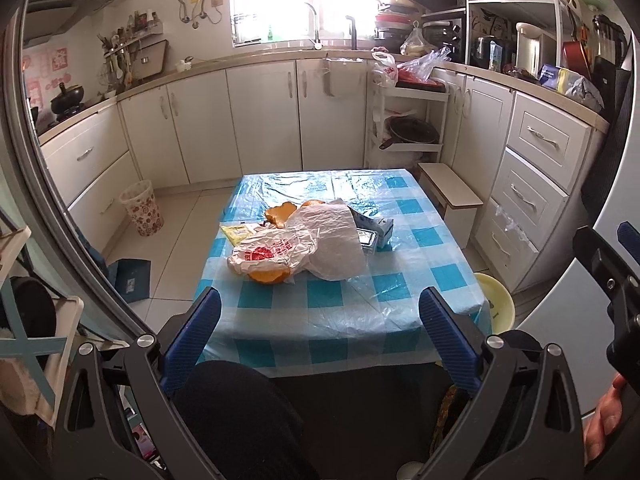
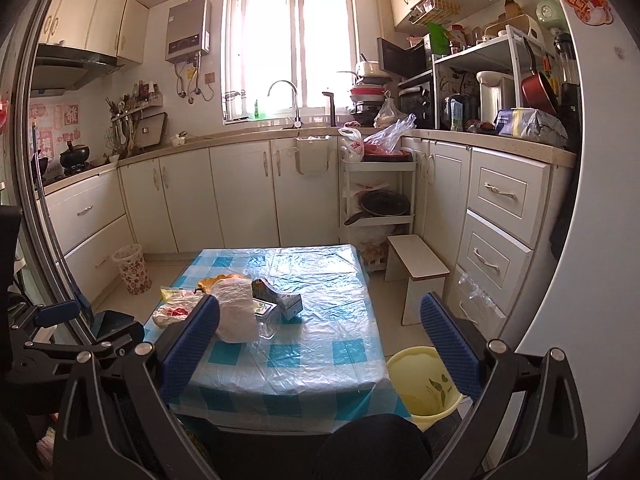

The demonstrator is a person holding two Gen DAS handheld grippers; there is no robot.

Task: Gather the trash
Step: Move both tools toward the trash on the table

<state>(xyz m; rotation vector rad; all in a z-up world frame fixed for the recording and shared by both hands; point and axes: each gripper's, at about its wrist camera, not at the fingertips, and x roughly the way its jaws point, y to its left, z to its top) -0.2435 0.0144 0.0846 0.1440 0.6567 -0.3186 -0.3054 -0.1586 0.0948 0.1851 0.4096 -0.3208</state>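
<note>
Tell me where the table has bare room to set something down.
Free: the table's right half and near edge, between the trash pile and the yellow bin's side; also the far strip by the cabinets. Crowded: left-centre, with plastic bags, carton and peels.

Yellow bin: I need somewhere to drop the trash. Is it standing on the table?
No, the yellow bin stands on the floor beside the table's near right corner, below the tabletop.

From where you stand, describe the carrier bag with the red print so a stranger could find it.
On the blue-and-white checked table, find the trash heap. At its near left edge lies a crumpled white plastic bag with red print, on top of an orange peel. The larger white bag beside it is plain.
</note>
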